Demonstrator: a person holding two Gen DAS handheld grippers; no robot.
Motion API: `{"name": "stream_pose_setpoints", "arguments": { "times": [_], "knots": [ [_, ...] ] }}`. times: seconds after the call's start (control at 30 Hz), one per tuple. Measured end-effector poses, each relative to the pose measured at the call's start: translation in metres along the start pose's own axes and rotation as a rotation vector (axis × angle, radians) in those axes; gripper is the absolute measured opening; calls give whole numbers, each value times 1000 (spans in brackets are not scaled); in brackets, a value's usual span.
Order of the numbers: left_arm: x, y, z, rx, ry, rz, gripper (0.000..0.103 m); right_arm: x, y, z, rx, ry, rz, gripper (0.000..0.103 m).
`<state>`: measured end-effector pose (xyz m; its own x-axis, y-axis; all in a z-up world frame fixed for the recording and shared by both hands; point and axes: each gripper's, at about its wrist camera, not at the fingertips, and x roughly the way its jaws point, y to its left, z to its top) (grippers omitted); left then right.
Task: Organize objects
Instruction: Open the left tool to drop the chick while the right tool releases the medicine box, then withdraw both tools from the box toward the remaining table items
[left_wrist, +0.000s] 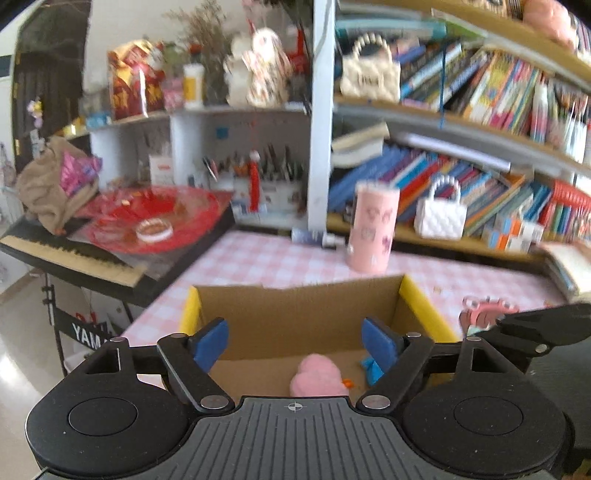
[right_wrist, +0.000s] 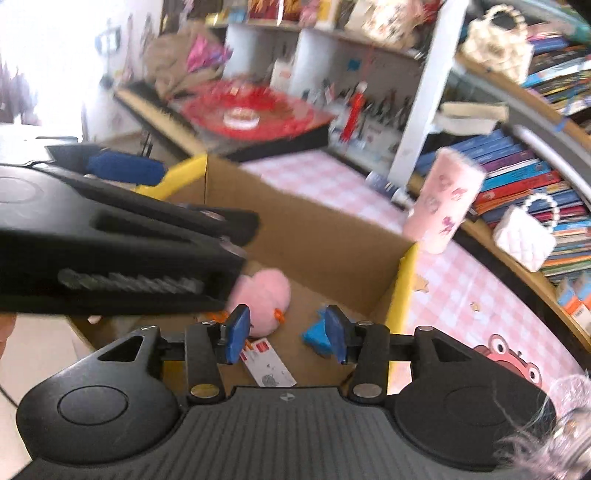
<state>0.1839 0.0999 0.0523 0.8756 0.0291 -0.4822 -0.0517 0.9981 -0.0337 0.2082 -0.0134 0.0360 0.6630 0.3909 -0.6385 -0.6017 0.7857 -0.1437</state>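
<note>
An open cardboard box (left_wrist: 295, 314) with yellow flaps stands on the pink checked table (left_wrist: 266, 258). Inside lie a pink plush toy (left_wrist: 317, 376), a blue toy (left_wrist: 371, 369) and, in the right wrist view, a white card (right_wrist: 267, 363). My left gripper (left_wrist: 295, 341) is open and empty over the box's near side. My right gripper (right_wrist: 286, 332) is open and empty above the box (right_wrist: 314, 240), between the pink plush toy (right_wrist: 262, 295) and the blue toy (right_wrist: 317, 338). The left gripper's body crosses the right wrist view (right_wrist: 110, 240).
A pink tumbler (left_wrist: 373, 229) stands behind the box, with a white handbag (left_wrist: 439, 214) and books on shelves beyond. A pink frog sticker (right_wrist: 513, 358) lies on the table right of the box. A keyboard (left_wrist: 74, 258) with a red dish (left_wrist: 155, 218) is at left.
</note>
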Motion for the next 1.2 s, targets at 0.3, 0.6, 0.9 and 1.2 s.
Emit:
{"name": "stream_pose_setpoints", "arguments": {
  "times": [0.3,0.6,0.9,1.2],
  "knots": [
    [-63,19,-25,-104,-47,5,84,-62,7,-26,139,-109,-93,48],
    [-97,30,-80,-118,6,-26,93,-91,37,-83,244,-62,-226,54],
    [-110,26,-114,-63,121,-5,93,-104,68,-121,325,16,-296,59],
    [-124,22,-134,-31,170,-30,93,-122,85,-138,341,28,-302,66]
  ]
}}
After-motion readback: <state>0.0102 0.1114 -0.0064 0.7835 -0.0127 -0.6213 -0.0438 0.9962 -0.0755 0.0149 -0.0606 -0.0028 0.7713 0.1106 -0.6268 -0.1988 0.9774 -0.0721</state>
